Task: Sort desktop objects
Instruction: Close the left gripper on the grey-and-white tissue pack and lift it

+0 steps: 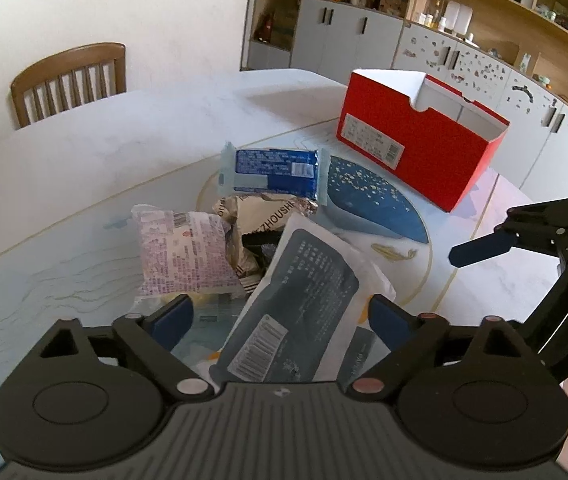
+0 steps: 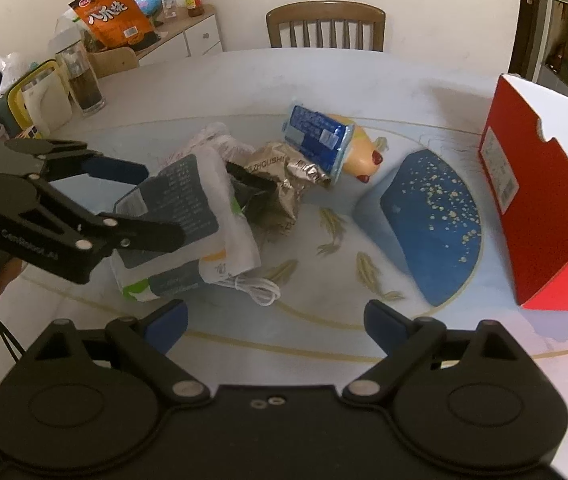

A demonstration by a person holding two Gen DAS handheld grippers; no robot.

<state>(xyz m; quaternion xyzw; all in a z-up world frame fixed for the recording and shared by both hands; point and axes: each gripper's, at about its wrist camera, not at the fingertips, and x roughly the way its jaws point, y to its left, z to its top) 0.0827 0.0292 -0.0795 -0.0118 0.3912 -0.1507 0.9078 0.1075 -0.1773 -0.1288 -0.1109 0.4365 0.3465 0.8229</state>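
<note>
While both spread wide, left tool point(image 1: 279, 318) straddles grey-printed packet point(image 1: 298, 300), right tool point(image 2: 273, 322) empty

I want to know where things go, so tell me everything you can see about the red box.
The red box is an open-topped cardboard carton, red outside and white inside, with a notch cut in its upper rim and a white printed barcode label on one side. It stands upright on the table beyond the snack packets, touching none of them.

Left hand-held gripper point(image 1: 279, 320): matte black linkage arms, blue finger pads point(image 1: 173, 320), silver/copper pivot pins, ribbed grey housing. Right hand-held gripper point(image 2: 275, 320): same build, white lettering on arm, partly legible. Black cord, bare skin at left edge.
</note>
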